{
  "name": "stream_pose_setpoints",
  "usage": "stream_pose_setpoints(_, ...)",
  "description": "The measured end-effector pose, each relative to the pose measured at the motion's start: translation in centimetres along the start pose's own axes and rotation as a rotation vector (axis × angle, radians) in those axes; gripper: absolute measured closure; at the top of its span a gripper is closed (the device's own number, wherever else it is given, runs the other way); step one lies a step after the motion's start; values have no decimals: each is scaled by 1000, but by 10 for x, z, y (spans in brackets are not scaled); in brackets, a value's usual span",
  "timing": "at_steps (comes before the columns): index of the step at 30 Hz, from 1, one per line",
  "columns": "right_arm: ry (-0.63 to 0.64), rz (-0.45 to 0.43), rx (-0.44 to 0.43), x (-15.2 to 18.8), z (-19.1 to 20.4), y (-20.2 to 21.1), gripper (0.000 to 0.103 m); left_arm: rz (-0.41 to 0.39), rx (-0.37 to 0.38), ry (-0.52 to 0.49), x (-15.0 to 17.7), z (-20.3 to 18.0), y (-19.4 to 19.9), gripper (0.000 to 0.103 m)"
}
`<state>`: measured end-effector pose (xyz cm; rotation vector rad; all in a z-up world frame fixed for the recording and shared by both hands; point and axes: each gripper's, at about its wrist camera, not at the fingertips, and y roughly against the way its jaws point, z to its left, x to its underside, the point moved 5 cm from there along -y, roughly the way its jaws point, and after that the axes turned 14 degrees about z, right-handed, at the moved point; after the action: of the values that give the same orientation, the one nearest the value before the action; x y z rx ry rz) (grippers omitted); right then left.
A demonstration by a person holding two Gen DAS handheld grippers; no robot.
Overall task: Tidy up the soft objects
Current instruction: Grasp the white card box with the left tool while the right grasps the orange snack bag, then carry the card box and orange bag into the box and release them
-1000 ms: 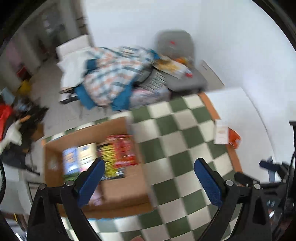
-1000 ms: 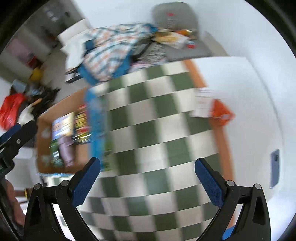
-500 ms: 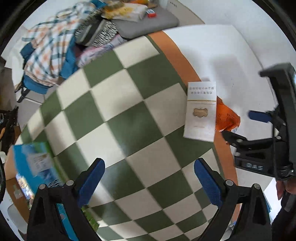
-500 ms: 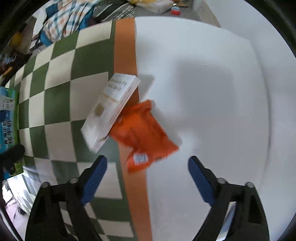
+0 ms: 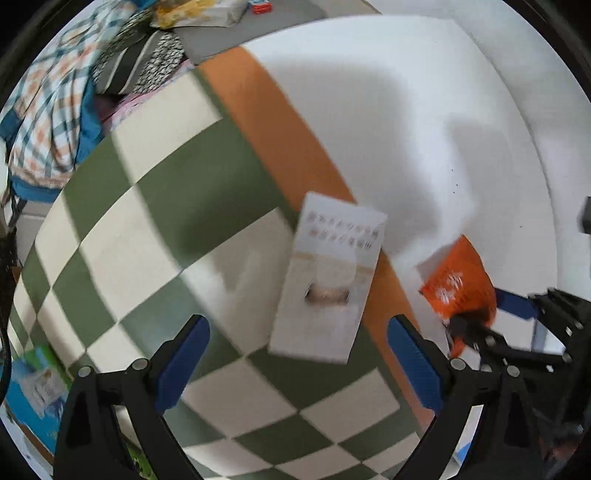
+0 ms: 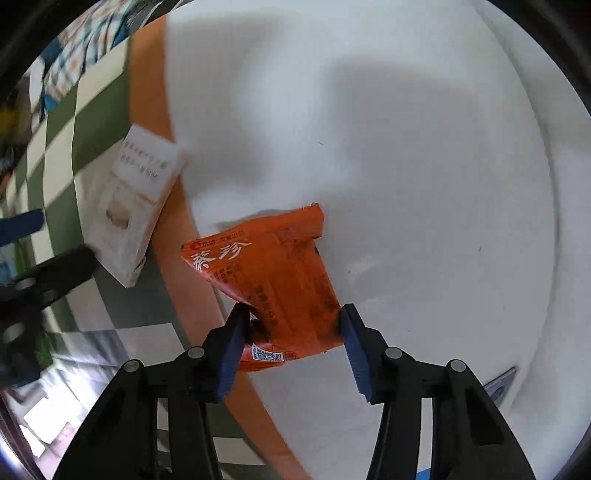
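An orange snack packet (image 6: 273, 280) lies on the white tabletop by the orange border of the checked cloth. My right gripper (image 6: 291, 343) has closed in on the packet's near end, both blue pads touching it. The packet also shows in the left wrist view (image 5: 458, 284), with the right gripper on it. A white soft pack (image 5: 332, 280) lies on the green-and-cream checked cloth (image 5: 155, 229); it also shows in the right wrist view (image 6: 133, 206). My left gripper (image 5: 295, 365) is open and empty, hovering just in front of the white pack.
A pile of plaid clothes and bags (image 5: 48, 110) and a grey seat (image 5: 236, 33) sit beyond the table's far edge. A blue-green pack (image 5: 33, 387) lies at the cloth's left edge. A phone (image 6: 498, 384) lies on the white tabletop at right.
Both grippers have moved forward and down. The right gripper's jaws have narrowed onto the orange packet. The left gripper has come closer to the white pack, still open.
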<state>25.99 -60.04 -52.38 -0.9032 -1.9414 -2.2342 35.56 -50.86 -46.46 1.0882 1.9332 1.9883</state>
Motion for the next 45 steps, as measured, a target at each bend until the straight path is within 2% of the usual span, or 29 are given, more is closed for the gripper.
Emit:
stream_pose_setpoints(2,-21,7,-52,-2,-7,-1,48,14,-46,-31,-9,-12,-8,14)
stream_pose_setpoints(4,-28,10,-63,-6,-12,-1,43,23,-93,-49,-15,-19,-14,18)
stream_pose_setpoints(5,-30,9,-65,-8,-13,-1,43,28,-109,-61,-17,-23,-17,24)
stream_pose_setpoints(6,-32,10,-66,-9,-15,-1,43,32,-120,-69,-17,-26,-19,29)
stream_pose_setpoints(7,-32,12,-65,-11,-15,-1,43,34,-132,-73,-18,-28,-21,39)
stream_pose_setpoints(10,-31,15,-45,-14,-15,-2,42,3,-132,-73,-14,-34,-20,49)
stream_pose_setpoints(15,-34,-7,3,-12,-13,-1,42,-47,-120,-28,-5,-33,-18,49)
stream_pose_setpoints(21,-68,-53,44,-8,-14,8,48,-79,-69,30,17,-21,-16,50)
stream_pose_setpoints(26,-83,-70,6,10,-6,15,52,-116,19,73,47,-4,1,50)
stream_pose_setpoints(30,-60,-103,-32,23,0,31,53,-190,73,104,88,16,28,50)
stream_pose_setpoints(35,-14,-173,-108,57,39,71,53,-306,136,162,156,65,78,50)
stream_pose_setpoints(38,45,-209,-144,93,103,95,53,-359,147,210,206,108,102,50)
stream_pose_setpoints(40,93,-224,-171,130,159,92,53,-381,147,250,240,132,112,50)
stream_pose_setpoints(45,213,-244,-238,191,283,93,53,-384,169,370,316,214,110,50)
